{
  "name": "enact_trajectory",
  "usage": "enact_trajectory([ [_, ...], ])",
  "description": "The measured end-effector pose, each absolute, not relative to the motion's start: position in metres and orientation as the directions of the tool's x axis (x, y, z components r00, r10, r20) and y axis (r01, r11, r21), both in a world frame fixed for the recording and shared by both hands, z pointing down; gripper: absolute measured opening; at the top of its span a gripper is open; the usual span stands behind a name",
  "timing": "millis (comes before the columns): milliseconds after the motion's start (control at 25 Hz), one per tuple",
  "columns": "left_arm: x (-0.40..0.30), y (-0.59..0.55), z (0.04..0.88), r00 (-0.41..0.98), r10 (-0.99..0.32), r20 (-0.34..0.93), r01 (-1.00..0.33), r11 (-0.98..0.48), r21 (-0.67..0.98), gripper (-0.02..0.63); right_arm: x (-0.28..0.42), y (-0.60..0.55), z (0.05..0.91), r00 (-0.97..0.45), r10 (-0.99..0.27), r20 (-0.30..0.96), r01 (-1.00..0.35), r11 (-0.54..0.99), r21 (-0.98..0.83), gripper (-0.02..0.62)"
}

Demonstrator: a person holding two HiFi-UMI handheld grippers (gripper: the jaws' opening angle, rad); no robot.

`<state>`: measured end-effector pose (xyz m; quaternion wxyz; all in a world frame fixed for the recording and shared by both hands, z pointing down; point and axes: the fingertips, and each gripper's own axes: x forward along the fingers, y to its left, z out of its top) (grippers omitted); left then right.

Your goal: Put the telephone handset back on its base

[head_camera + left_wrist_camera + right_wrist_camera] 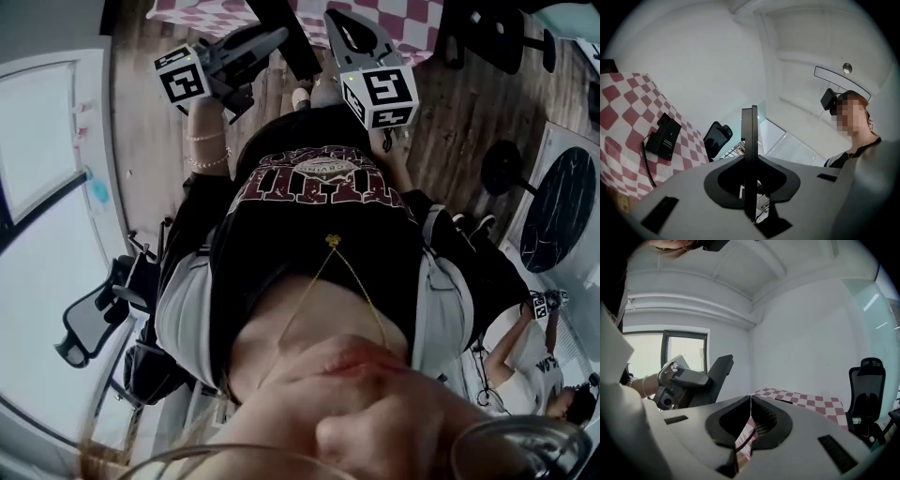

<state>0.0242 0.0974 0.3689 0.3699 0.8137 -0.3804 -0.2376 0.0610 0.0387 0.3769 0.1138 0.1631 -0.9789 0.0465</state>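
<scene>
Lying on the desk's red-and-white checked cloth (623,108), close to the edge that faces the black office chair (717,136), the black telephone (663,137) is showing only in the left gripper view. Its long axis is running slantwise there, from lower left to upper right, with the upper end pointing toward that edge. Its coiled cord (647,165) is trailing from the lower end down toward the cloth's near edge. Whether the handset is sitting on the base I cannot tell. The left gripper (750,112) is hanging in the air well apart from the telephone, its jaws pressed together and empty. The right gripper (750,398) is likewise clenched on nothing, its jaws meeting in a thin seam and pointing toward the desk.
</scene>
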Motion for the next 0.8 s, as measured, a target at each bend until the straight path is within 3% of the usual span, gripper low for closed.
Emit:
enact_trajectory([
  [800,0.021,0.097,0.36,0.569,-0.816,-0.098,-0.473,-0.423,0.773,0.081,0.049,0.032,0.369,-0.941,-0.262,0.215,-0.282,0.957,-0.069,0.02],
])
